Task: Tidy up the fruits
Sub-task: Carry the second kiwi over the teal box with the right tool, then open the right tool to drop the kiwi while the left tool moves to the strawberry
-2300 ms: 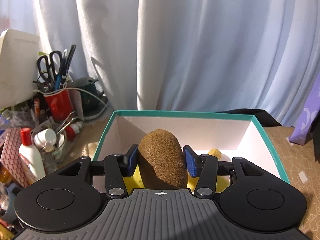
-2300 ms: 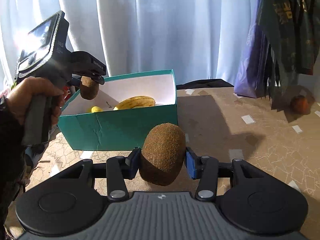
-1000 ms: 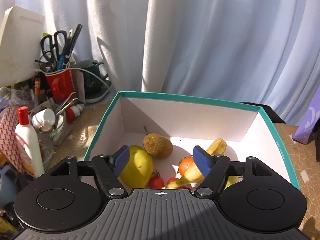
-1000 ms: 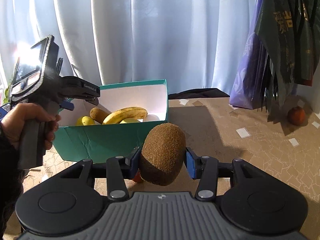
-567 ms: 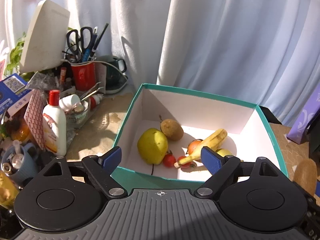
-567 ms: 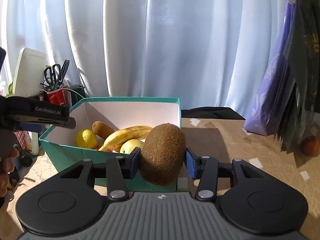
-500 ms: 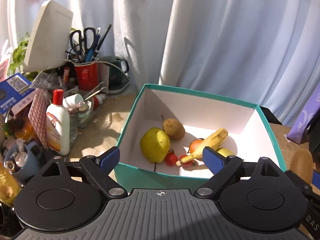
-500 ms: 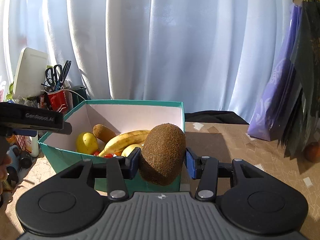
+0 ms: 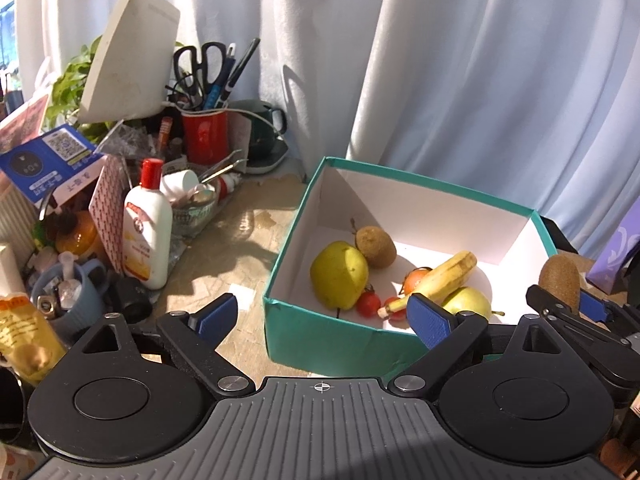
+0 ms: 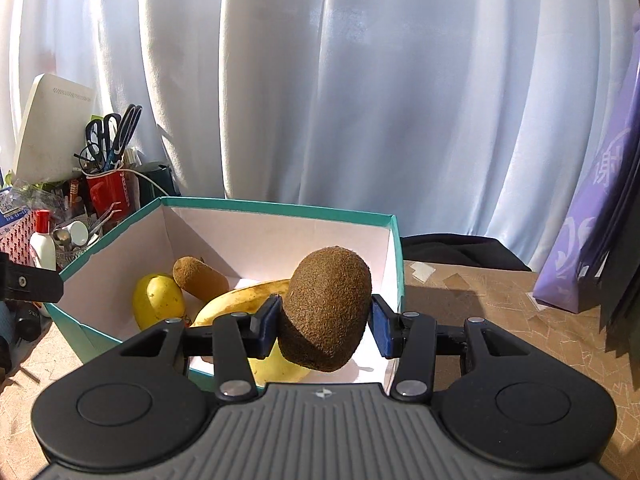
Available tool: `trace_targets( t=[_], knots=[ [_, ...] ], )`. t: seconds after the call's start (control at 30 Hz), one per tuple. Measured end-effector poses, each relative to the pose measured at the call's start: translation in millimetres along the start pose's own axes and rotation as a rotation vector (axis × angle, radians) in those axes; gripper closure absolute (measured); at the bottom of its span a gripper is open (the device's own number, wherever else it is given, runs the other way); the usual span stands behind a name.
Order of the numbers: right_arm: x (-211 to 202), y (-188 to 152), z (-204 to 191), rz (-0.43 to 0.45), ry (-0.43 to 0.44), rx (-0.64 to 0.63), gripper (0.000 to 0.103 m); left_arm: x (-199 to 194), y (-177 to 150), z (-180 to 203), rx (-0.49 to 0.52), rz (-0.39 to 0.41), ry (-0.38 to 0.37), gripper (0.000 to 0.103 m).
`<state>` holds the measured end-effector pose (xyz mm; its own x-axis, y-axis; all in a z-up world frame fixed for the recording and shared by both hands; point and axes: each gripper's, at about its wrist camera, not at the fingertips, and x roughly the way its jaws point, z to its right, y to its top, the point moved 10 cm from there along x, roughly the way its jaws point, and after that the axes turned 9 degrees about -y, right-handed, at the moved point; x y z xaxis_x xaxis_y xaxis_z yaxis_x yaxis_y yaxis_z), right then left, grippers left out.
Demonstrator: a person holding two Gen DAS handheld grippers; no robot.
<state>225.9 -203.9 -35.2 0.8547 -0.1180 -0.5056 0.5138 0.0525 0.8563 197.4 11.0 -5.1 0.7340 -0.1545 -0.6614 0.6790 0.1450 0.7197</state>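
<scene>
A teal box (image 9: 328, 340) with a white inside holds a yellow pear (image 9: 339, 274), a kiwi (image 9: 376, 241), a banana (image 9: 444, 278), a green apple (image 9: 468, 304), small tomatoes (image 9: 369, 303) and an orange fruit (image 9: 414, 278). My left gripper (image 9: 320, 316) is open and empty, just in front of the box's near left corner. My right gripper (image 10: 325, 322) is shut on a second kiwi (image 10: 326, 314) and holds it over the box's (image 10: 396, 248) near right part. That kiwi also shows in the left wrist view (image 9: 559, 280).
Left of the box is clutter: a lotion bottle (image 9: 147, 226), a red cup with scissors and pens (image 9: 205, 136), a white device (image 9: 130, 56), a green mug (image 9: 260, 136), a blue mug (image 9: 68, 296). White curtains hang behind. A purple bag (image 10: 592, 224) stands at the right.
My left gripper dropped its kiwi into the box, opened and pulled back to the left. My right gripper carried its kiwi from the table's right side to above the box.
</scene>
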Motion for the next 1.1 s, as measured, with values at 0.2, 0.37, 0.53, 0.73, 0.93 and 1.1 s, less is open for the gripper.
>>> trace_targets(
  t=[0.2, 0.37, 0.53, 0.73, 0.93, 1.1],
  knots=[
    [26.4, -12.0, -4.7, -0.05, -0.011, -0.019, 0.057, 1.4, -2.8, -3.1, -0.006, -0.013, 0.017, 0.008],
    [36.2, -13.6, -12.2, -0.052, -0.028, -0.082, 0.057, 2.0, -5.0, -4.0, -0.012, -0.021, 0.025, 0.008],
    [41.4, -13.2, -13.4, -0.059, -0.031, -0.092, 0.057, 1.2, -4.9, -4.8, -0.015, -0.02, 0.029, 0.008],
    [41.7, -12.9, -13.2, -0.053, -0.031, -0.093, 0.057, 2.8, -5.9, -4.1, -0.016, -0.026, 0.03, 0.008],
    [41.7, -12.5, -12.9, -0.056, -0.031, -0.093, 0.056, 2.1, -7.2, -1.3, -0.007, -0.027, 0.025, 0.008],
    [22.8, -4.0, -5.8, 0.006, -0.048, -0.07, 0.034, 1.0, -10.8, -5.0, -0.013, -0.027, 0.019, 0.006]
  ],
)
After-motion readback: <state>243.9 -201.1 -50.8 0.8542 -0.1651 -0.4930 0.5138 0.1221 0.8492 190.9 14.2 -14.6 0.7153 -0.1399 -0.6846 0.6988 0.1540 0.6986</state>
